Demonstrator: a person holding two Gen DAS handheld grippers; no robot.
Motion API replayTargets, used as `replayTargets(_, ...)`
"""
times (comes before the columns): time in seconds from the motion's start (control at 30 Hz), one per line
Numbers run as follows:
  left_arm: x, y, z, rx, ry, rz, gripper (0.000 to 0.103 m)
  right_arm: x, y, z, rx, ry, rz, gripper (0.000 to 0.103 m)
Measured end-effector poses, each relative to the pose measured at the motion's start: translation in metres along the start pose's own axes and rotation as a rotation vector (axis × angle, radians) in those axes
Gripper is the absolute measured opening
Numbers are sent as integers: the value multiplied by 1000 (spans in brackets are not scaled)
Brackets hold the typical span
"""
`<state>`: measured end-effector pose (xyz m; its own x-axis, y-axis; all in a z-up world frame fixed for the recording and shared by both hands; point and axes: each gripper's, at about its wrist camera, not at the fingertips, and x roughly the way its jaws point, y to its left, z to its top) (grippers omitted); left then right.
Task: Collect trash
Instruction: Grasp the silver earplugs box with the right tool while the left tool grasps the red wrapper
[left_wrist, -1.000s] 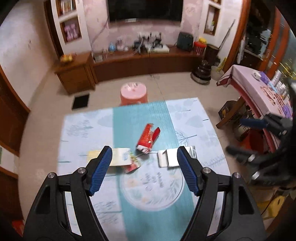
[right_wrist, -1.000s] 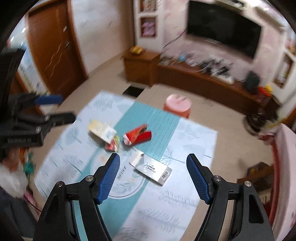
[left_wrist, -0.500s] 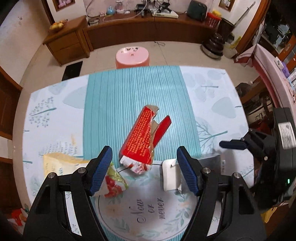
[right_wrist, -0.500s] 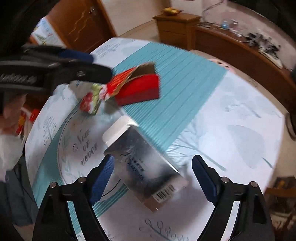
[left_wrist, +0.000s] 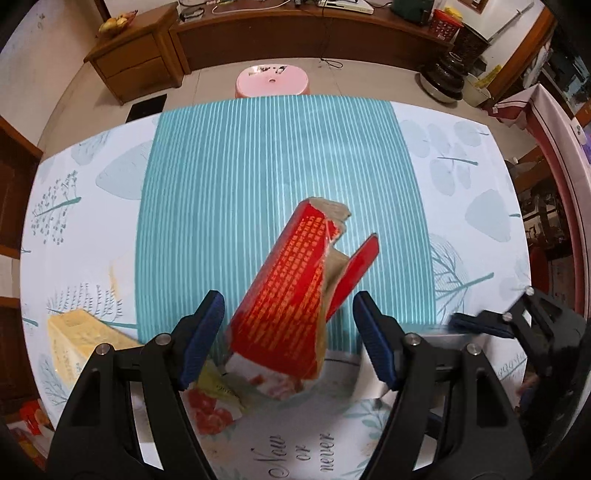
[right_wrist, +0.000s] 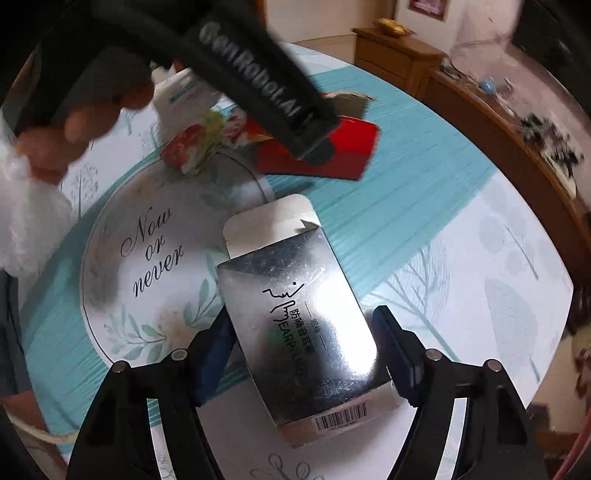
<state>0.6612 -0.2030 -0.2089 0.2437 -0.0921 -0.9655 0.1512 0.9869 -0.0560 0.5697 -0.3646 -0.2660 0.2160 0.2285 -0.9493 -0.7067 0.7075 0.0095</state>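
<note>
Teal stripes run down the middle of the tablecloth (left_wrist: 273, 166), which is pale at its sides with printed leaves and trees and carries a round panel reading "Now or never". In the left wrist view, going from the left, a pale yellow box (left_wrist: 79, 341) lies on the cloth, and just right of it a crumpled wrapper with a red fruit print (left_wrist: 210, 408) sits partly under the left gripper's arm. The left gripper (left_wrist: 288, 334) points steeply down with its blue-padded jaws spread apart on either side of a torn red carton (left_wrist: 291, 295); the pads stand clear of the carton on both sides, so it is released and nothing is grasped. A red flap of that carton sticks out to the right, towards the right-hand pad. Past the table's far edge a pink plastic stool (left_wrist: 272, 79) stands on the floor. In the right wrist view a person's hand (right_wrist: 79, 127) grips the black left tool at upper left. Lower down, a silver foil earplug box (right_wrist: 295, 321) with a barcode at its near end lies between the jaws of the right gripper (right_wrist: 306, 345), which have just been closing; the pads seem to sit right at the box's sides, though I cannot tell whether they are pressing on it.
</note>
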Motion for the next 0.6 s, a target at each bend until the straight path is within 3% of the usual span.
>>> replayTargets(0.17,17,-7,6,-5,7,15,67,-10,-36,-23,173,14,-31,73)
replayTargets(0.37,27,-11,8,-35,-11,41,59,-30,-72,-49,371,-19,-10,72)
replayTargets(0.6,16,-24,-10,-29,-47,76,40,-46,-75,-67,453,-52,26,72)
